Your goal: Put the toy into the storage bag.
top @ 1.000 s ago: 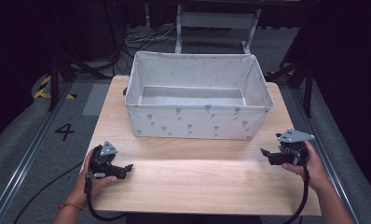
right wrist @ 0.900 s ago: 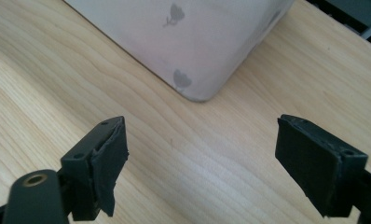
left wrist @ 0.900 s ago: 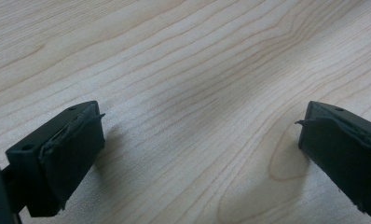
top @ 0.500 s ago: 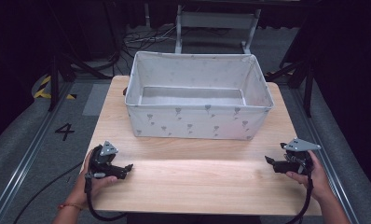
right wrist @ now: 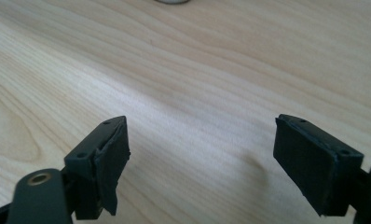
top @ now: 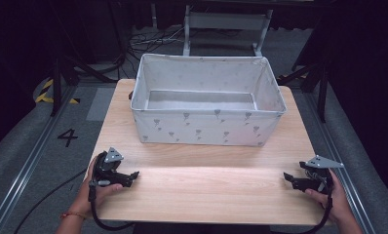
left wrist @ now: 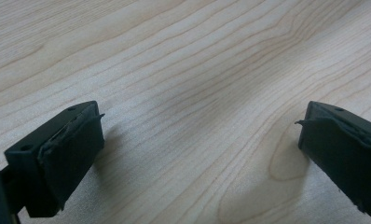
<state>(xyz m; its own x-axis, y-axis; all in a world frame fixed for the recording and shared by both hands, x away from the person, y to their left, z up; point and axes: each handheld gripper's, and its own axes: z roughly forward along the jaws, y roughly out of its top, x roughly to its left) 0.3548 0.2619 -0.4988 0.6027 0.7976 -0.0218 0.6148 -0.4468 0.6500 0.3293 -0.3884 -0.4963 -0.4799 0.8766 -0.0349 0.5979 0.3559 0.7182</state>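
A grey fabric bin [top: 209, 124] with a small printed pattern stands open and empty at the back middle of the wooden table [top: 206, 180]. My left gripper [top: 132, 177] rests low at the table's front left, held in a hand, its jaws pointing right. In the left gripper view the left gripper [left wrist: 200, 140] is open, with bare wood between the pads. My right gripper [top: 288, 180] sits at the front right edge, jaws pointing left. The right gripper view shows the right gripper [right wrist: 202, 158] open over bare wood.
The table's near half between the two grippers is bare wood. Metal floor rails [top: 26, 170] run along both sides of the table. A metal frame [top: 226, 24] and cables [top: 148, 41] lie beyond the bin on the dark floor.
The right gripper has moved toward the table's front edge and slightly outward. The left gripper has stayed where it was.
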